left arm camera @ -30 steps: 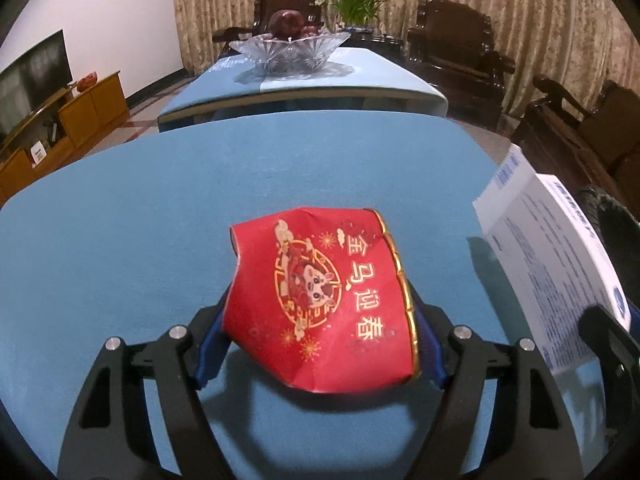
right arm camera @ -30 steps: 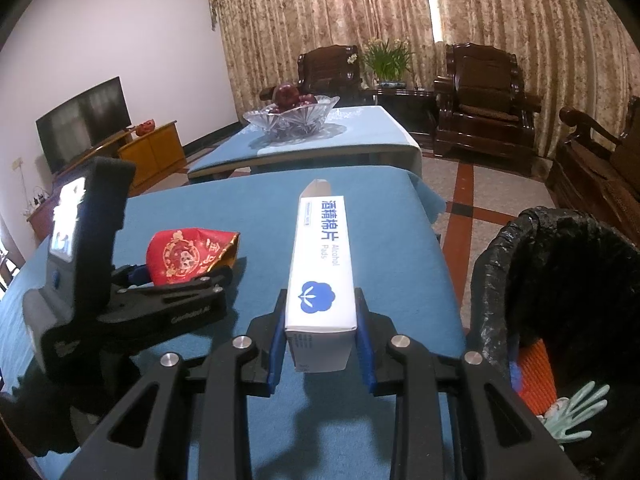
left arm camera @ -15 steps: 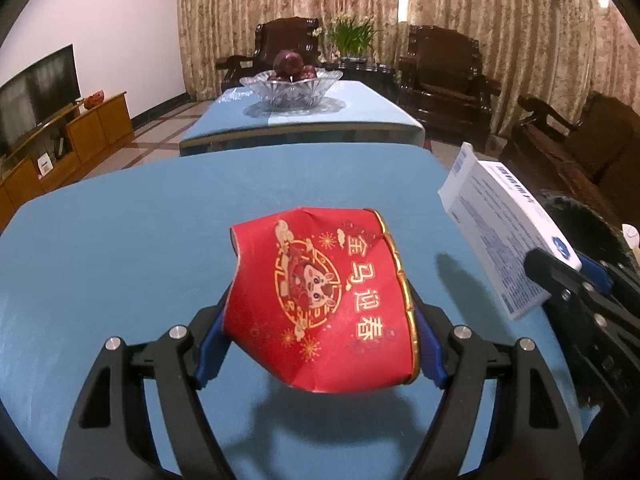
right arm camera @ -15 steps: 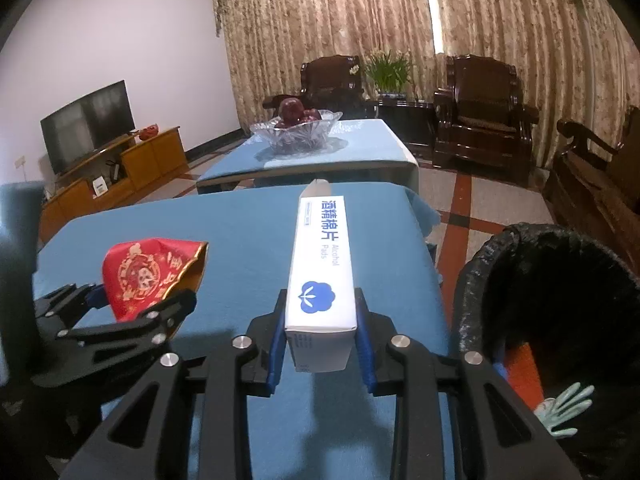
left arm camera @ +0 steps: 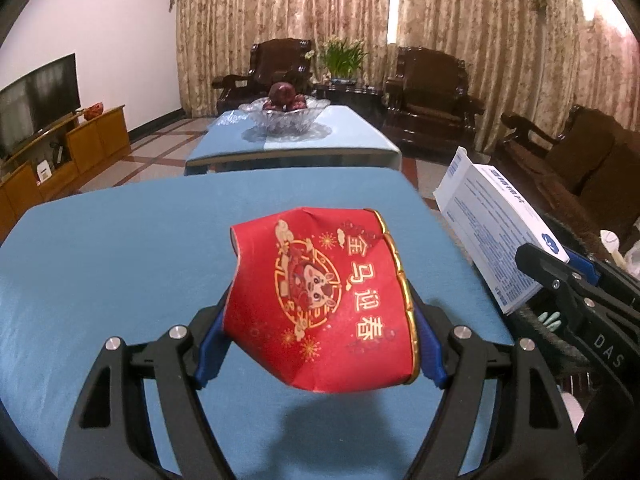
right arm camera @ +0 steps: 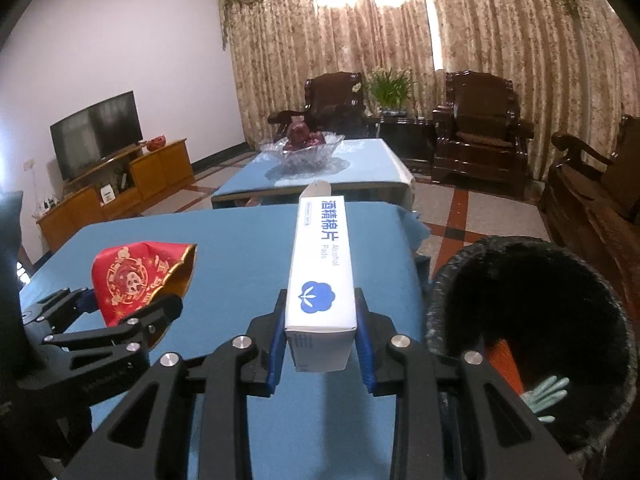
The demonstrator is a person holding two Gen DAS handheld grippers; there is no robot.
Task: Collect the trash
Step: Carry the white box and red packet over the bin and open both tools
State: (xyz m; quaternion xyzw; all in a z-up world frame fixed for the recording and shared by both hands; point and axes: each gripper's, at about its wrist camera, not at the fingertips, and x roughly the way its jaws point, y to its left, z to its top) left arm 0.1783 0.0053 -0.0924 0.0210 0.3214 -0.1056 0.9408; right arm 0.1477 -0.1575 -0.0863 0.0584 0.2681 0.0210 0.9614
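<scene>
The alcohol pads box (right arm camera: 322, 276) is sitting clamped in the right gripper (right arm camera: 321, 342), long axis pointing straight ahead, with the trash bin (right arm camera: 452, 280) just off its right. The left gripper (left arm camera: 320, 332) is pinching the red envelope (left arm camera: 320, 300), farther away.

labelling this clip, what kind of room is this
Most likely a home living room: carved wooden armchairs, a TV on a low cabinet, and a fruit bowl on a coffee table.
</scene>
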